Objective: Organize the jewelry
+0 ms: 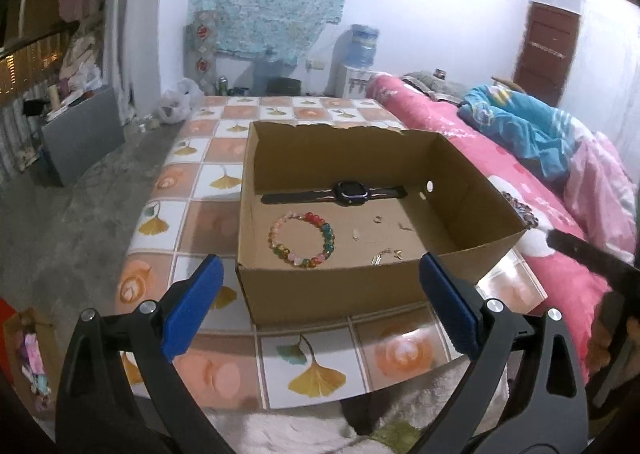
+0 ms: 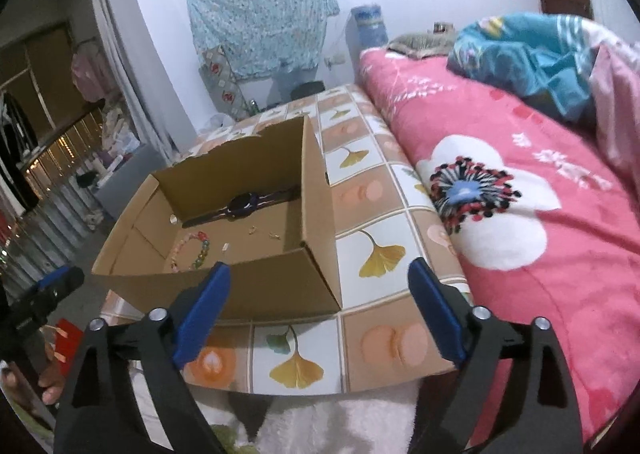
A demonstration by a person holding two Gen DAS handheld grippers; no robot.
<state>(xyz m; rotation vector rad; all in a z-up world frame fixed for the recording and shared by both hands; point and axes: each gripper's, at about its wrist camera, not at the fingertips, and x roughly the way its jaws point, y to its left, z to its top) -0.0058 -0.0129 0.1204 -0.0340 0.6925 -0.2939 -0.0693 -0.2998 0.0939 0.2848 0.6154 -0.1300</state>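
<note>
A bedroom: a table (image 1: 208,366) under a tiled cloth with ginkgo leaves stands against a bed (image 2: 520,254) with a pink floral cover, and a white wall lies behind.

Nearest are the two grippers, both held back off the near edge of the table. The left gripper (image 1: 320,294) has its blue fingers (image 1: 192,306) spread wide with nothing between them. The right gripper (image 2: 320,294) is likewise wide apart and empty, and aims at the bare cloth to the right of the box rather than into it.

Just beyond sits an open cardboard box (image 1: 340,294) on the table. Inside it, closest, lies a bead bracelet (image 1: 301,240) in a ring, with a few small pieces (image 1: 380,256) beside it, too small to name, perhaps earrings. Further in, a dark watch (image 1: 348,193) lies stretched flat along the far wall.

No jewelry shows on the cloth outside the box, so the gathering looks done or nearly so. What might remain is neatening the loose bits within the box, or nothing at all; the pictures cannot settle that.
</note>
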